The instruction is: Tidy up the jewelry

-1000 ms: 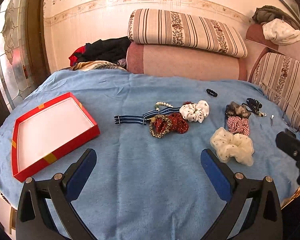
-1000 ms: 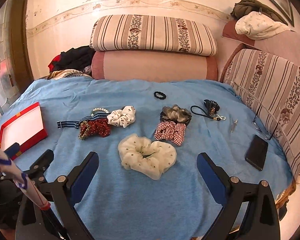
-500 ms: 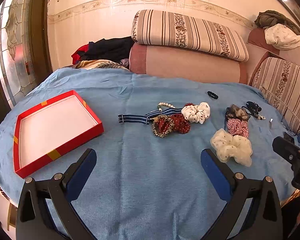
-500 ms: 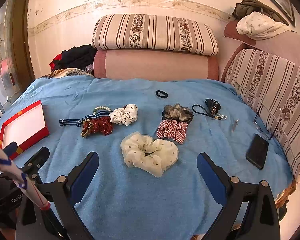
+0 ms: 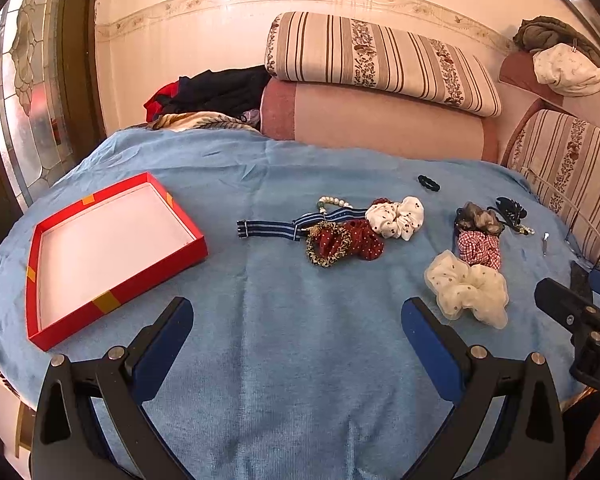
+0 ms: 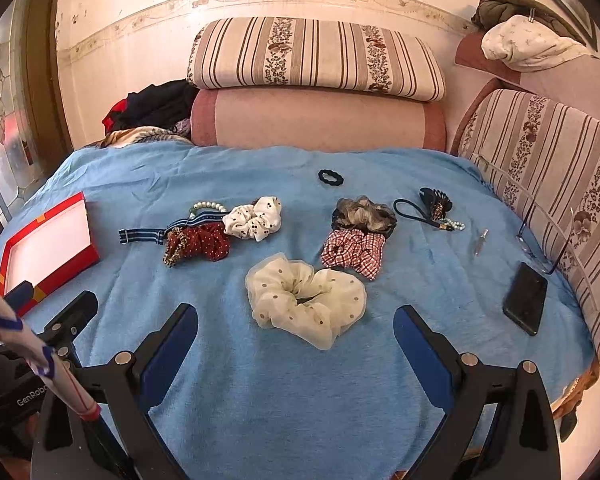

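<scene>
Hair accessories lie on a blue cloth [image 5: 284, 360]. A cream dotted scrunchie [image 6: 304, 300] [image 5: 466, 288] lies just ahead of my open, empty right gripper [image 6: 296, 344]. Behind it are a red checked scrunchie [image 6: 354, 252], a grey scrunchie [image 6: 364, 214], a white dotted scrunchie [image 6: 256, 218], a dark red scrunchie [image 6: 200, 242], a striped band [image 5: 268, 229], a pearl bracelet [image 5: 334, 201] and a black hair tie [image 6: 330, 177]. An empty red tray [image 5: 100, 240] lies at the left. My left gripper [image 5: 296, 332] is open and empty over bare cloth.
A black phone [image 6: 526, 298], glasses [image 6: 548, 240] and a small clip [image 6: 480, 240] lie at the right. A black claw clip with a cord [image 6: 432, 206] lies near them. Sofa cushions [image 6: 316, 120] stand behind and to the right of the cloth.
Both grippers have drifted slightly forward and to the left. The objects have not moved.
</scene>
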`<state>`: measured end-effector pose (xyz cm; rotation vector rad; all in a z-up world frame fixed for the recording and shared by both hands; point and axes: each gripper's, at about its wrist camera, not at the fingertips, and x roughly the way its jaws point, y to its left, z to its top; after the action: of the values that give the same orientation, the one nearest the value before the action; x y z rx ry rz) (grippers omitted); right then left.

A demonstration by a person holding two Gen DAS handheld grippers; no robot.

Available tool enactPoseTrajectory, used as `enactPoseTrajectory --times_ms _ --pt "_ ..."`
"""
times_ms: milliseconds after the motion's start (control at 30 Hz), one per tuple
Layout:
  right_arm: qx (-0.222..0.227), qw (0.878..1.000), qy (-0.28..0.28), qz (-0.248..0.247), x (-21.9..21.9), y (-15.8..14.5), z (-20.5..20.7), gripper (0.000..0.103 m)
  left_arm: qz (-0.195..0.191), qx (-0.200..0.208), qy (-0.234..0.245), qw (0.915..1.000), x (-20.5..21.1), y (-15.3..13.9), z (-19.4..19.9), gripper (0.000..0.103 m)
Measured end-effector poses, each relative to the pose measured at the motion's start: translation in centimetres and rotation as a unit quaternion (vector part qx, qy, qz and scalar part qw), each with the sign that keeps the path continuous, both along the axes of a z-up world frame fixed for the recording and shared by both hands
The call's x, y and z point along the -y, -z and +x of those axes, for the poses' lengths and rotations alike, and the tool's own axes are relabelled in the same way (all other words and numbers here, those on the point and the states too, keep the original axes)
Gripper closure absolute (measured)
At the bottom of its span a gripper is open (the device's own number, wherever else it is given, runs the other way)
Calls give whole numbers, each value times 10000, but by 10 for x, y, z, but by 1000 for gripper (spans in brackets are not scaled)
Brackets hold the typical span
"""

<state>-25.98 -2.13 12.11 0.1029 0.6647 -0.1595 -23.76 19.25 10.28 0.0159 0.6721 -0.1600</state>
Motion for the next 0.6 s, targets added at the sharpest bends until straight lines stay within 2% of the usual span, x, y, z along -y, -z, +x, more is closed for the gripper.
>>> enactPoseTrajectory --times_ms 133,333,533,600 --pt "-30 10000 -27 9 3 3 4 3 12 -47 32 10000 2 2 4 0" --pt "-121 9994 164 292 35 9 16 4 -70 -369 123 9992 6 10 44 0" --pt "-126 9969 340 694 72 10 28 11 -192 -722 154 9971 5 23 87 0" --pt "-150 9952 328 906 82 13 33 16 -276 -834 271 9958 4 27 100 0"
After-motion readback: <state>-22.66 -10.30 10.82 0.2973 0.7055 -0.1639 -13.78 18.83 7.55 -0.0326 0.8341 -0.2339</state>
